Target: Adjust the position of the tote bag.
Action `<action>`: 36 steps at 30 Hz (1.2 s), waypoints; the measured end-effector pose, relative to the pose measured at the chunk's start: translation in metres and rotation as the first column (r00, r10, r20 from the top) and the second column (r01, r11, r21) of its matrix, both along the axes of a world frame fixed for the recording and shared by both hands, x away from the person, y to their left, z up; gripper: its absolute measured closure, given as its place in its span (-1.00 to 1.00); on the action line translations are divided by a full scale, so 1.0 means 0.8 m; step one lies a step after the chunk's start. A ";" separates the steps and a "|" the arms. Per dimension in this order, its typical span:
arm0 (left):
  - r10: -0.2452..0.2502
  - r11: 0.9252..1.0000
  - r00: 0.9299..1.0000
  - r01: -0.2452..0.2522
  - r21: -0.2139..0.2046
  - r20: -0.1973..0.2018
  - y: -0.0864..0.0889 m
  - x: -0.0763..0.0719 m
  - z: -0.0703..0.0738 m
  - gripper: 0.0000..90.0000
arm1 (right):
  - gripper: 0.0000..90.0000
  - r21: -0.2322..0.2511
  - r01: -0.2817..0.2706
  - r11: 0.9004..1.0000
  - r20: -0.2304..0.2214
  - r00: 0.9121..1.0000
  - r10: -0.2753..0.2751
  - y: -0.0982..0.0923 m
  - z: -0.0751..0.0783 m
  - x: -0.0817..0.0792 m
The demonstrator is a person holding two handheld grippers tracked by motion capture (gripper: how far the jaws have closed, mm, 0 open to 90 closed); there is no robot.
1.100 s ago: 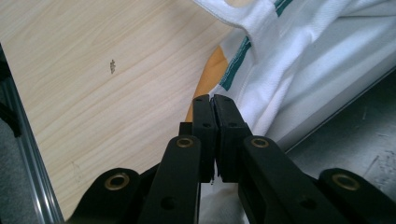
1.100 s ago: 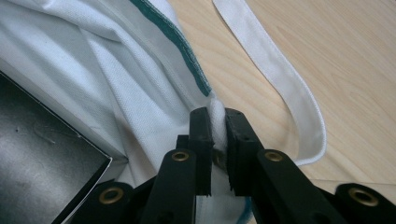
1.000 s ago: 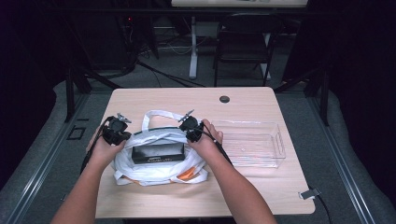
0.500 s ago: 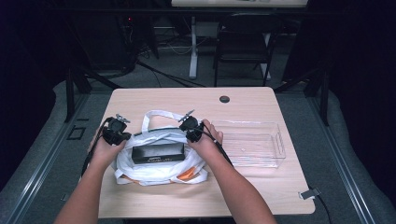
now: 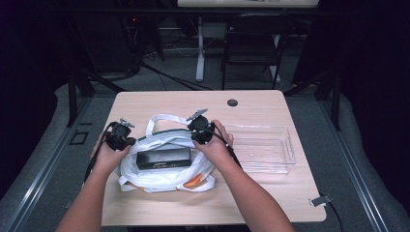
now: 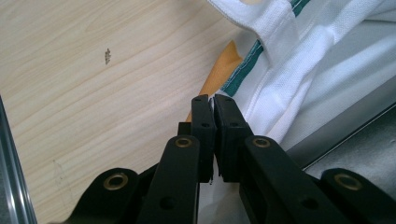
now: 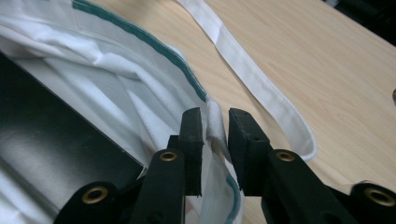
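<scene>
From the high view, a white cloth bag (image 5: 164, 164) lies at the near middle of the counter (image 5: 261, 104), with a black box (image 5: 163, 158) resting in its open mouth and something orange (image 5: 193, 181) peeking out at its near edge. A clear plastic tray (image 5: 263, 147) sits just right of the bag, and a small dark disc (image 5: 232, 102) lies toward the far edge.

The left claw (image 5: 121, 140) is at the bag's left rim, the right claw (image 5: 200, 131) at its far right rim.

The left gripper view adds the detail: the left claw (image 6: 214, 105) is pinched together on a thin fold of the bag's white cloth, beside a green-striped hem (image 6: 243, 77) and the orange patch (image 6: 219, 74).

In the right gripper view, the right claw (image 7: 215, 116) has just been opening; its jaws stand a little apart with a rolled edge of the bag's rim between them, the pads no longer pressing it. A loose white handle strap (image 7: 261, 88) lies on the wood just to the right.
</scene>
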State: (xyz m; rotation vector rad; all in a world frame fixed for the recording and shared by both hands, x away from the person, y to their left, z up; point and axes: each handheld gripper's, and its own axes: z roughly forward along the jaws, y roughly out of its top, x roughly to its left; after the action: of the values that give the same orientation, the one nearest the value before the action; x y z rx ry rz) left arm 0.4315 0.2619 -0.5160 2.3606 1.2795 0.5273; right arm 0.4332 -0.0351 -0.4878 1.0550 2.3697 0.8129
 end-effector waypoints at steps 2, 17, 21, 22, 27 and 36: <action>-0.002 1.000 1.000 0.002 0.003 0.002 -0.001 0.000 0.000 0.92 | 0.61 0.008 -0.011 1.000 0.015 1.000 0.010 -0.002 0.008 -0.005; -0.007 1.000 1.000 0.007 0.019 0.004 -0.003 -0.002 0.004 0.89 | 0.51 0.049 -0.064 0.997 0.039 0.997 0.062 -0.031 0.031 -0.045; -0.008 1.000 1.000 0.008 0.022 0.002 -0.003 -0.002 0.004 0.89 | 0.51 0.085 -0.075 0.994 0.031 0.997 0.073 -0.041 0.036 -0.059; -0.007 1.000 1.000 0.007 0.021 0.002 -0.003 -0.003 0.004 0.89 | 0.51 0.095 -0.076 0.992 0.032 0.997 0.074 -0.043 0.036 -0.062; -0.003 1.000 1.000 0.003 0.024 0.002 -0.004 -0.003 0.004 0.88 | 0.50 0.116 -0.087 0.989 0.021 0.996 0.085 -0.055 0.037 -0.077; -0.002 1.000 1.000 0.002 0.031 0.003 -0.006 -0.005 0.005 0.83 | 0.43 0.157 -0.093 0.983 0.036 0.995 0.088 -0.076 0.036 -0.111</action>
State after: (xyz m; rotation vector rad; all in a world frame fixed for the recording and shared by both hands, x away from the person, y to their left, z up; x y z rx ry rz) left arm 0.4279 0.2575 -0.5119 2.3858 1.2759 0.5535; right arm 0.3441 -0.0956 -0.4591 0.9942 2.3751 1.0579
